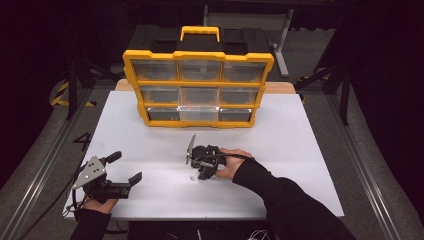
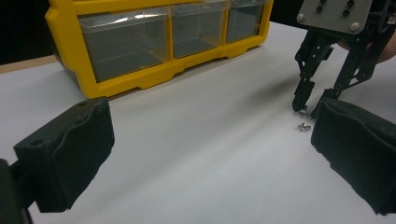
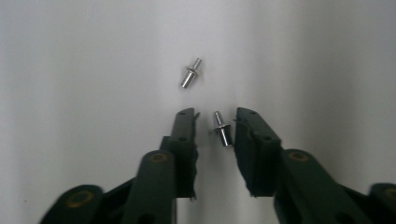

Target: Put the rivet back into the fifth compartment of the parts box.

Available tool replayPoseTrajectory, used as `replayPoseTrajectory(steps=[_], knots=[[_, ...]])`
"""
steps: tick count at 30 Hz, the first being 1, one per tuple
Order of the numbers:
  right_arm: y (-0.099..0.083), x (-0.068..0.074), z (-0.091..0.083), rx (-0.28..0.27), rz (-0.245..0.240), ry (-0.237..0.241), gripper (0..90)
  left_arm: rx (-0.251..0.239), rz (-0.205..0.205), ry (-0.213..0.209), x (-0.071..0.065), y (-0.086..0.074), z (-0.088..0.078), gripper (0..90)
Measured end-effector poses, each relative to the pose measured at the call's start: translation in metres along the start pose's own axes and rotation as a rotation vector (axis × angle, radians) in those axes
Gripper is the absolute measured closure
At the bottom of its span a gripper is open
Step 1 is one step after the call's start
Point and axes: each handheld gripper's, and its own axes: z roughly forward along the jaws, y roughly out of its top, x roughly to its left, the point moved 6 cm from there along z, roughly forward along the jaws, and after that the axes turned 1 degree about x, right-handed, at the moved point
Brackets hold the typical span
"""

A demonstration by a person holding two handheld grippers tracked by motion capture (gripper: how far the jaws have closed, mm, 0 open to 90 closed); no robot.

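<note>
right gripper (image 3: 215, 114) tipped steeply down onto the table, fingers narrowed around a small steel pin (image 3: 222, 129) but not yet pinching it. lies flat between the pads, flange just against the right-hand pad, a thin gap showing on the other side. probably brought this low and this narrow so that so slim a piece can't roll out sideways when the pads meet. needs only a slight squeeze more, by the look of it.

just past the fingertips, apart from them, a second pin (image 3: 190, 74) of the same kind, lying loose and slanted; likely left for a later grab.

off to the side of those fingers, left gripper (image 2: 210, 130) resting low near the table's front edge, held in the left hand (image 1: 95, 204), fingers spread wide with nothing between them. seemingly parked there to keep out of the way, facing the work.

underneath all of it, a plain white tabletop (image 1: 300, 150), matte, bare apart from the two pins.

well beyond both sets of fingers, at the far edge, a yellow drawer organizer (image 1: 198, 55) standing upright, three rows of clear drawers facing the person, a yellow handle (image 1: 199, 32) on top. presumably where the pins belong. contents too dim to tell.

around the table, dark curtains, grey floor and metal rails (image 1: 45, 160) along the sides.
</note>
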Motion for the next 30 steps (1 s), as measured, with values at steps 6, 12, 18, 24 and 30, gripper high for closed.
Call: replayPoseTrajectory(steps=[6, 12, 18, 24, 30], knots=[[0.000, 0.002, -0.003, 0.016, -0.020, -0.005, 81.6, 0.000, 0.000, 0.000, 0.000, 0.000, 0.000, 0.3], [0.003, 0.003, -0.021, -0.017, -0.023, -0.012, 81.6, 0.000, 0.001, 0.000, 0.000, 0.000, 0.000, 0.3], [0.007, 0.005, -0.045, -0.050, -0.029, -0.027, 81.6, 0.001, 0.001, 0.000, 0.000, 0.000, 0.000, 0.3], [0.013, 0.002, -0.072, -0.079, -0.050, -0.044, 81.6, 0.001, 0.000, 0.001, 0.000, 0.000, 0.000, 0.3], [0.021, -0.001, -0.098, -0.094, -0.056, -0.065, 81.6, 0.000, 0.001, 0.001, 0.000, 0.000, 0.000, 0.3]])
